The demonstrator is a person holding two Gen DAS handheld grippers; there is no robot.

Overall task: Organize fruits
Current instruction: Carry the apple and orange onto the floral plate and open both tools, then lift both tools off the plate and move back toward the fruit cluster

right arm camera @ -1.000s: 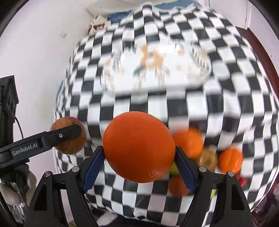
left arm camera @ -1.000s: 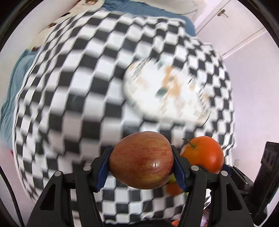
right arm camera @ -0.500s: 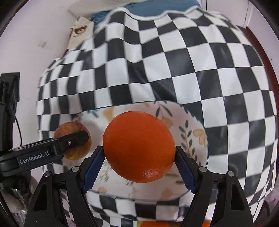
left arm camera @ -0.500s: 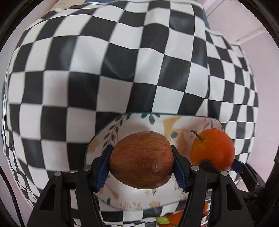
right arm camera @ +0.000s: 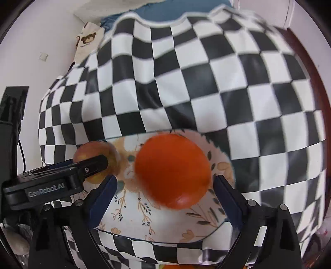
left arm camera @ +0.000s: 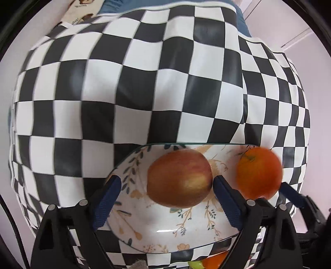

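Observation:
A white floral bowl (left arm camera: 165, 229) (right arm camera: 165, 223) sits on the checkered cloth below both grippers. In the left wrist view the red-yellow apple (left arm camera: 180, 180) lies between the pads of my left gripper (left arm camera: 166, 182), whose jaws are opening; the left pad stands well off it. In the right wrist view the orange (right arm camera: 171, 169), blurred with motion, is over the bowl between the pads of my right gripper (right arm camera: 165, 180), also opening, with gaps at both sides. The orange (left arm camera: 258, 171) shows right of the apple. The apple (right arm camera: 93, 153) sits behind the left gripper's finger (right arm camera: 89, 167).
A black-and-white checkered tablecloth (left arm camera: 144, 87) covers the table. More fruit, orange and green (left arm camera: 213, 262), peeks out at the near edge below the bowl. A blue cloth (right arm camera: 165, 12) and a bear-print bag (right arm camera: 86, 41) lie at the far side.
Both grippers carried their fruit over the table to the bowl and came down. Both sets of jaws have since spread, and the apple and the orange have come loose from the pads.

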